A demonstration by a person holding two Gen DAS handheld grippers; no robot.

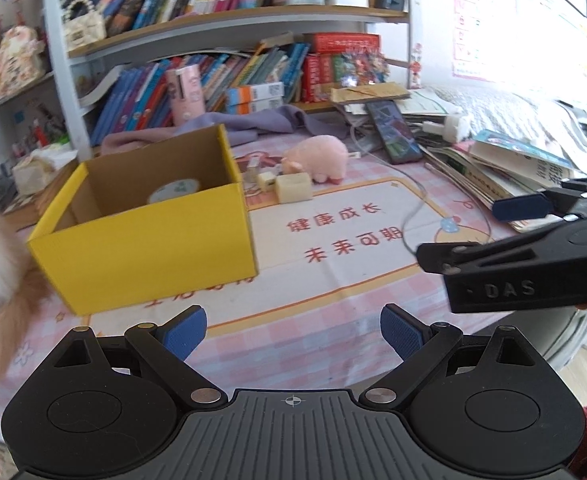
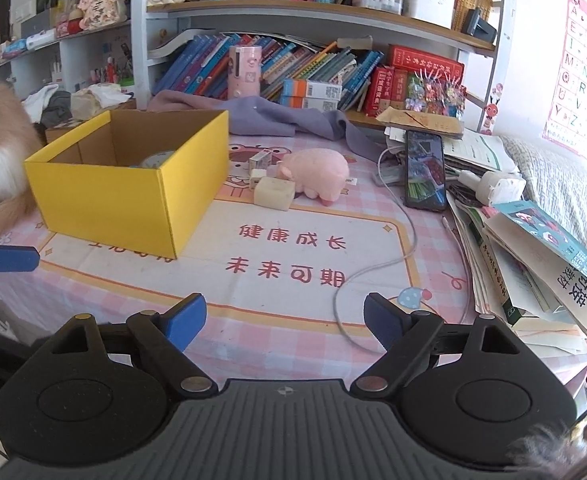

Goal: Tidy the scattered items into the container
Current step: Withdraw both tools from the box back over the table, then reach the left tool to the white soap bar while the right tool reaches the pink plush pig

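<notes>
Yellow box point(image 2: 133, 184) beside pink plush pig point(image 2: 317, 174), chargers point(image 2: 273, 194).

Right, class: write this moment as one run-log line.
left claw: open, empty | right claw: open, empty | yellow box: round item inside | pink plush pig, cream charger block: on mat beside box

Matt corrugated cardboard box point(image 2: 133, 184), fuzzy plush pig point(image 2: 317, 176), glossy phone point(image 2: 425, 168).
</notes>
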